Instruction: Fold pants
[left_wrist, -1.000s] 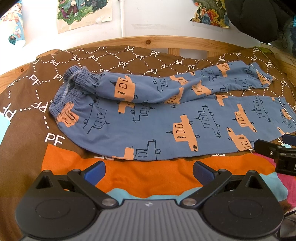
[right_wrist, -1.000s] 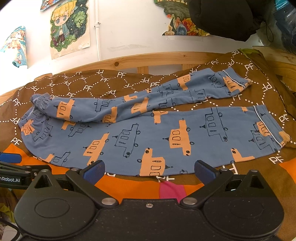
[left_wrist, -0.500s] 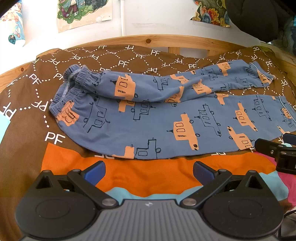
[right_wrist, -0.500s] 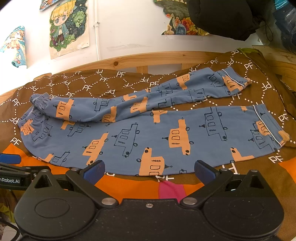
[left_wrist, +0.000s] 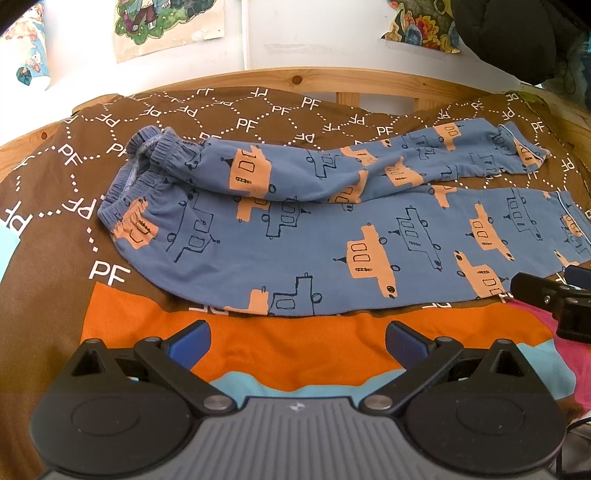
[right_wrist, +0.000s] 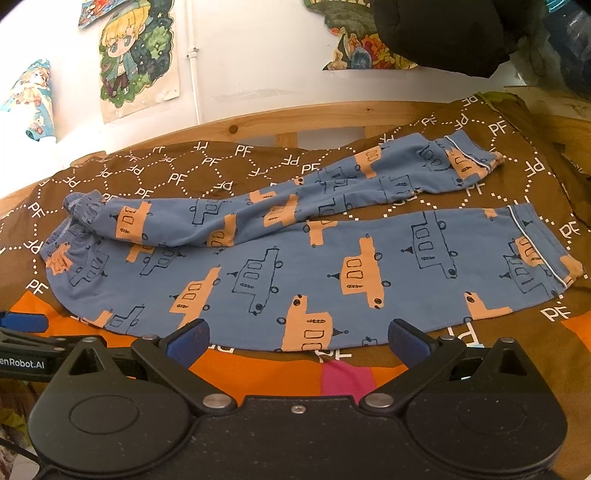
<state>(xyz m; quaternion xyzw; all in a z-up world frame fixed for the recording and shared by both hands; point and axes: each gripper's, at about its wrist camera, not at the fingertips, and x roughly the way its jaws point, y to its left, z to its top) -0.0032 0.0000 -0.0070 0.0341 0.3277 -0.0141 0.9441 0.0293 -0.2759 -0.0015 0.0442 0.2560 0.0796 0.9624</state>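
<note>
I am looking across a bed under a white wall (right_wrist: 258, 55) hung with cartoon posters (right_wrist: 138, 55), a wooden frame (left_wrist: 295, 79) running along the far edge at twelve o'clock. A brown blanket (left_wrist: 48, 236) printed with white letters is covering the bed, with orange, teal and pink patches nearest me at six o'clock.

The pants (left_wrist: 314, 236), blue with orange boat shapes, are lying flat and sideways across the middle of the blanket, waistband (left_wrist: 125, 192) out at nine o'clock, cuffs at three. The near leg is lying smooth and straight; the far leg is twisting a little and angling off toward one o'clock, so the two are parting at the cuffs. I am judging that no fold has been made yet: the whole task is waiting, starting probably with bringing one leg over the other.

I am holding the left gripper (left_wrist: 297, 341) short of the pants' near edge, jaws spread wide and gripping nothing. The right gripper (right_wrist: 297, 339) is sitting the same way, jaws apart and empty, its tips just at the hem line.

The left view is showing me the gathered waistband in detail, and the right gripper poking in at three o'clock. The right view is giving me both cuffs (right_wrist: 543, 258) whole, with their white piping, plus the left gripper at eight o'clock.
</note>
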